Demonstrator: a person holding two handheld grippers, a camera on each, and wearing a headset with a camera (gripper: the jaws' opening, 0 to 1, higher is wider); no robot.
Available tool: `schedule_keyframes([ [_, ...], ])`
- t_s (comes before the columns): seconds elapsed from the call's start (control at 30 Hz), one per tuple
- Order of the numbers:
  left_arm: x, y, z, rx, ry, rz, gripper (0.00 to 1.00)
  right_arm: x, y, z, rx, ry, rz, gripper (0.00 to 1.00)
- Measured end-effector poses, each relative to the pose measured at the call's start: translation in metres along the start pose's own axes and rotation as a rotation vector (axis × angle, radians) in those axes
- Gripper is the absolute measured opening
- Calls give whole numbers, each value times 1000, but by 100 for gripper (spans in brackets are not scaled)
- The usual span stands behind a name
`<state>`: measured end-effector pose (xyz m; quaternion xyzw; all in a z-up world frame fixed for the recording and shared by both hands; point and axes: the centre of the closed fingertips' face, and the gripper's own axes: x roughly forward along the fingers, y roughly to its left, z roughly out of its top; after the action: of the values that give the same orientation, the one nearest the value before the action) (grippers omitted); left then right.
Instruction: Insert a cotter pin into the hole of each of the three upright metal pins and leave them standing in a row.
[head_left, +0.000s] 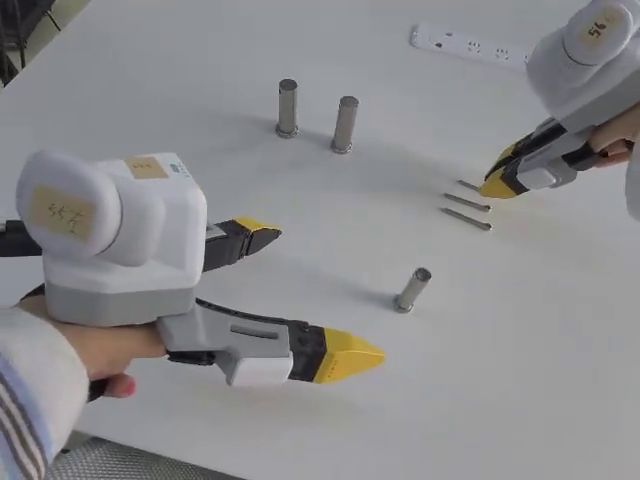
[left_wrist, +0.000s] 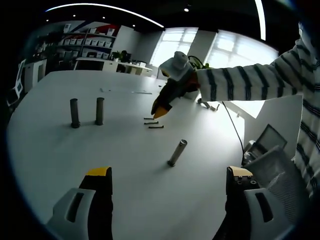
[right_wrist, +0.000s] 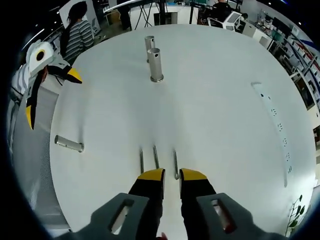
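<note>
This looks like an open-plan office or lab: a broad white tabletop (head_left: 520, 380), shelving (left_wrist: 75, 41) on the far wall, tall bright windows (left_wrist: 173, 44), further desks (left_wrist: 95, 64), ceiling light strips (left_wrist: 100, 7), a mesh office chair (left_wrist: 274, 172) and a power strip (head_left: 468, 44).

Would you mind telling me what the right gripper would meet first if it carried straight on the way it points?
Most likely the cotter pin lying just beyond the right gripper, in line with its narrow jaw gap; whether the tips ride above it is unclear.
</note>
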<state>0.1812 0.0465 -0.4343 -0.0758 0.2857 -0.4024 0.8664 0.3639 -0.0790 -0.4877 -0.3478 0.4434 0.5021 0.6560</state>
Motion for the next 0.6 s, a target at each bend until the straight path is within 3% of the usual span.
schedule_keyframes([
  [0.33, 2, -3, -2, -4, 0, -13, 92, 7, -9, -7, 3, 30, 10, 5],
  [0.6, 2, -3, -3, -10, 2, -17, 92, 8, -11, -7, -50, 67, 4, 0],
])
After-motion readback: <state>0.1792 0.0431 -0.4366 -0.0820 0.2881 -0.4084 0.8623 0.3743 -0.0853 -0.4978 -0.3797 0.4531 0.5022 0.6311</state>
